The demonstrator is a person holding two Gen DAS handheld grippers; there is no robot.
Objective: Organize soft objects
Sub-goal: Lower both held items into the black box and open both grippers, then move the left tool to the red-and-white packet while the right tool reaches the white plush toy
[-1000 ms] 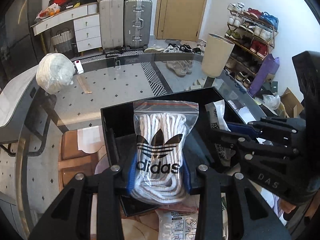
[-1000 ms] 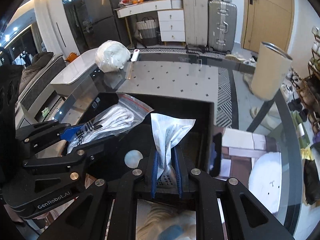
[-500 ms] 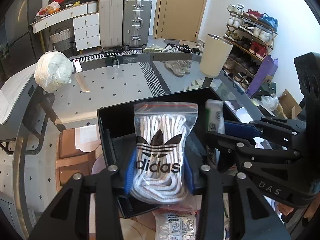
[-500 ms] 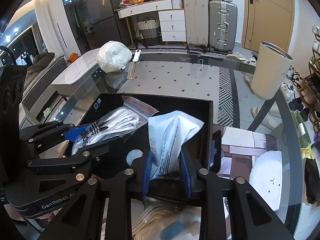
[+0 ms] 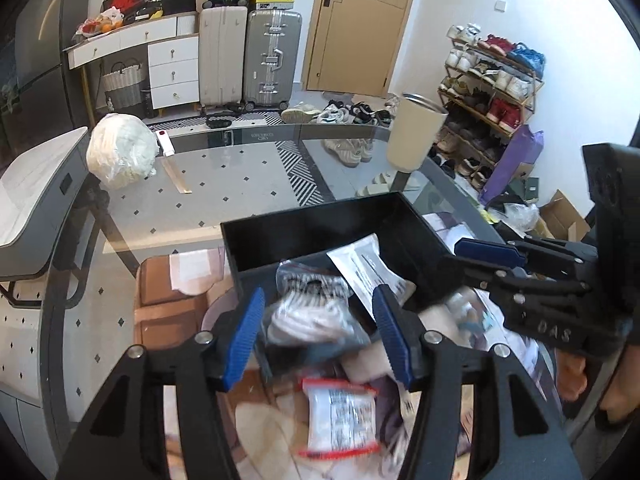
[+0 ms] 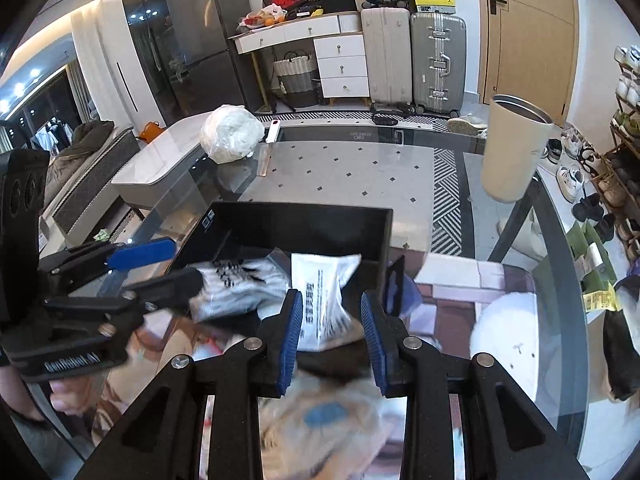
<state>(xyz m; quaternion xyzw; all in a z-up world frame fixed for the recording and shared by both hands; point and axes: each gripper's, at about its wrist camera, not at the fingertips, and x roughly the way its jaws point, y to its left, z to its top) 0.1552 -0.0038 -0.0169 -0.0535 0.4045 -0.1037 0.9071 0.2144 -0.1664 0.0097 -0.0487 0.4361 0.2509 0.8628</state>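
Observation:
A black box [image 5: 320, 228] [image 6: 304, 224] stands on the glass table. An Adidas zip bag of white laces [image 5: 312, 308] [image 6: 236, 288] lies in it, beside a white printed packet [image 5: 368, 272] [image 6: 324, 300]. My left gripper [image 5: 320, 336] is open and empty just in front of the lace bag. My right gripper [image 6: 330, 332] is open and empty, its pads either side of the white packet without holding it. More bagged soft items [image 5: 340, 416] [image 6: 324, 416] lie blurred below both grippers.
A bagged white bundle [image 5: 120, 152] [image 6: 232, 136], a small white stick and a ruler [image 5: 176, 176] lie at the table's far left. A beige cylinder bin [image 5: 412, 136] [image 6: 512, 148] stands at the far right. Suitcases, drawers and a shoe rack line the walls.
Both grippers have opened and pulled back. The lace bag and the white packet have dropped out of the jaws and now lie in the black box.

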